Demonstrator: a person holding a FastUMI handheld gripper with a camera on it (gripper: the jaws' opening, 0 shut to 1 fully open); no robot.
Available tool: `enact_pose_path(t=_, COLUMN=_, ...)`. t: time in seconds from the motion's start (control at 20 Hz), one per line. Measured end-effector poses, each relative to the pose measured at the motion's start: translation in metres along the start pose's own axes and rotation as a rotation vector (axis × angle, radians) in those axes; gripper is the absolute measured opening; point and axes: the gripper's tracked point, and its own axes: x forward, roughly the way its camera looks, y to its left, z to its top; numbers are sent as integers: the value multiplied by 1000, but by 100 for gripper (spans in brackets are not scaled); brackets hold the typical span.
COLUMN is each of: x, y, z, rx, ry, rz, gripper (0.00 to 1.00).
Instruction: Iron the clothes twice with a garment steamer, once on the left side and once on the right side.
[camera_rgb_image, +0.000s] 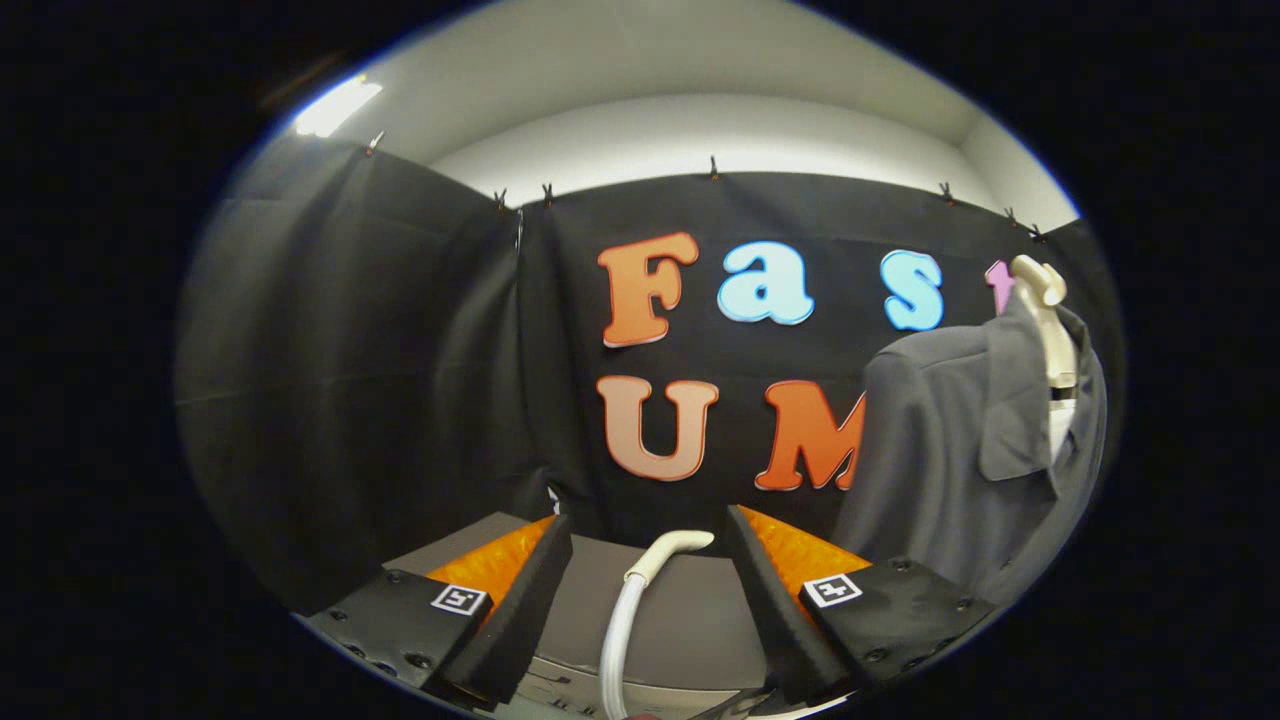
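The gripper (648, 525) is open, its two fingers spread wide. Between them rises the garment steamer's pale head (670, 552) on a white hose (622, 630), touching neither finger. A grey jacket (960, 450) hangs on a cream mannequin stand (1045, 320), to the right of and beyond the right finger (775, 590). Its collar and lapel face me.
A grey table top (690, 610) lies under the fingers and the steamer. Black cloth walls close the booth behind and to the left. A white ceiling with a lamp (335, 105) is above.
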Motion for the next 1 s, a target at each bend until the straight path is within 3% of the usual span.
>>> enact_pose_path(t=0.2, x=95, y=22, z=-49, rx=-79, ry=220, rz=-13, gripper=99)
enact_pose_path(t=0.3, x=143, y=18, z=-73, rx=-43, ry=318, rz=-26, gripper=97)
enact_pose_path(t=0.4, x=176, y=0, z=-97, rx=-104, ry=411, rz=-72, gripper=98)
enact_pose_path(t=0.65, x=219, y=-37, z=-160, rx=-67, ry=576, rz=-189, gripper=97)
enact_pose_path(t=0.85, x=230, y=-42, z=-187, rx=-14, ry=649, rz=-203, gripper=97)
enact_pose_path(t=1.0, x=230, y=-36, z=-216, rx=53, ry=737, rz=-170, gripper=98)
